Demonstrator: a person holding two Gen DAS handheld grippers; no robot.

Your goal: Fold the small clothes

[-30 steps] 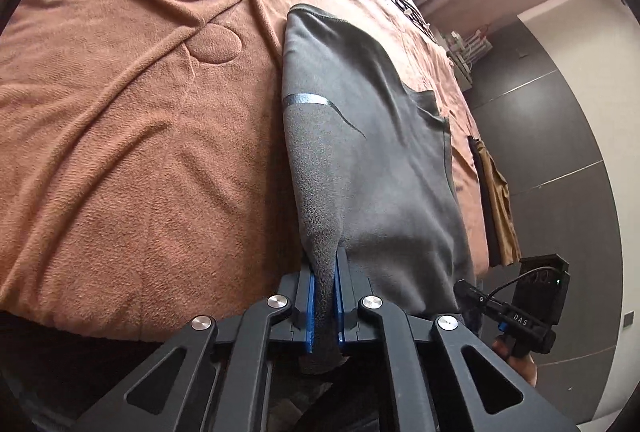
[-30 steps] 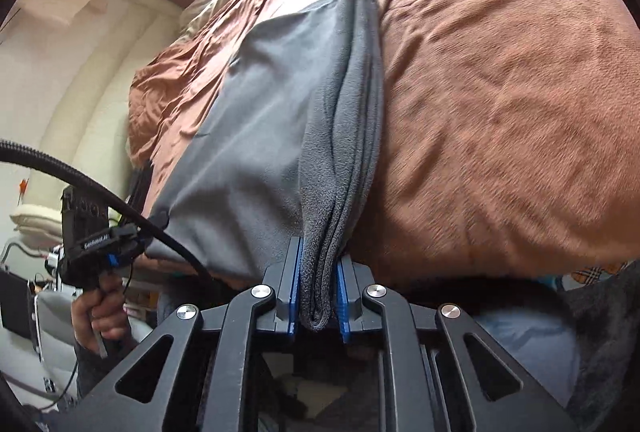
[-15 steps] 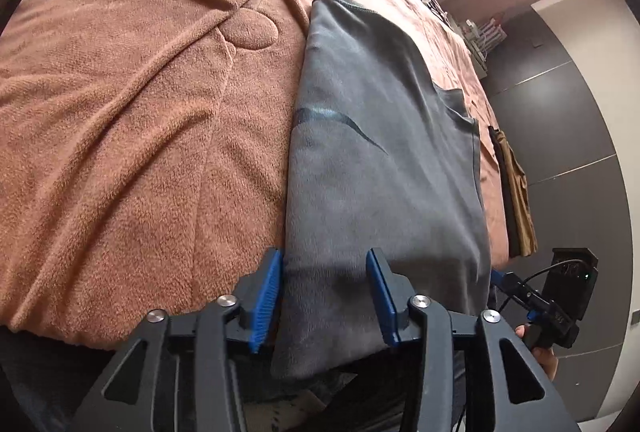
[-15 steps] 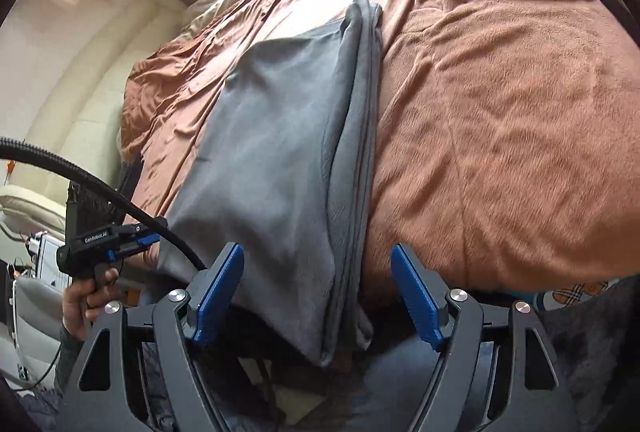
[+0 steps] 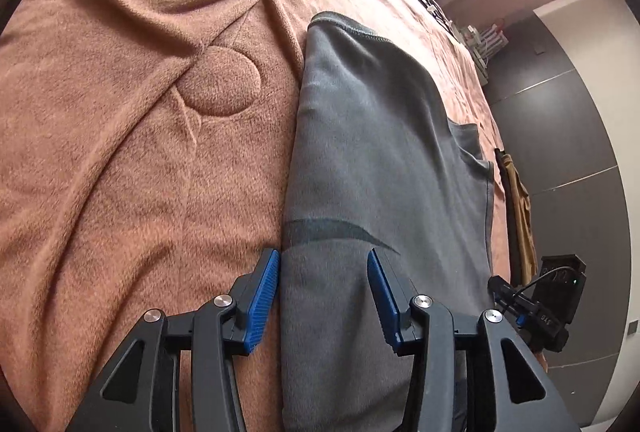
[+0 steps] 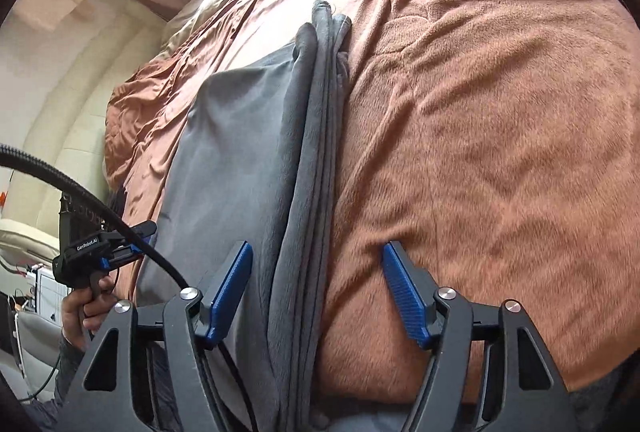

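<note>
Left wrist: left gripper (image 5: 323, 282) jaws apart, just opened, straddling folded grey garment (image 5: 380, 160) unpressed; right gripper (image 6: 318, 282) likewise, narrowing.

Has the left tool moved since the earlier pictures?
Yes. The left tool, now open, went forward along the grey garment toward its dark stripe.

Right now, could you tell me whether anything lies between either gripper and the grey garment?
Nothing visible does. The left gripper and right gripper, jaws just opened, each straddle an edge of the grey garment on the brown blanket, pads clear of the cloth.
</note>
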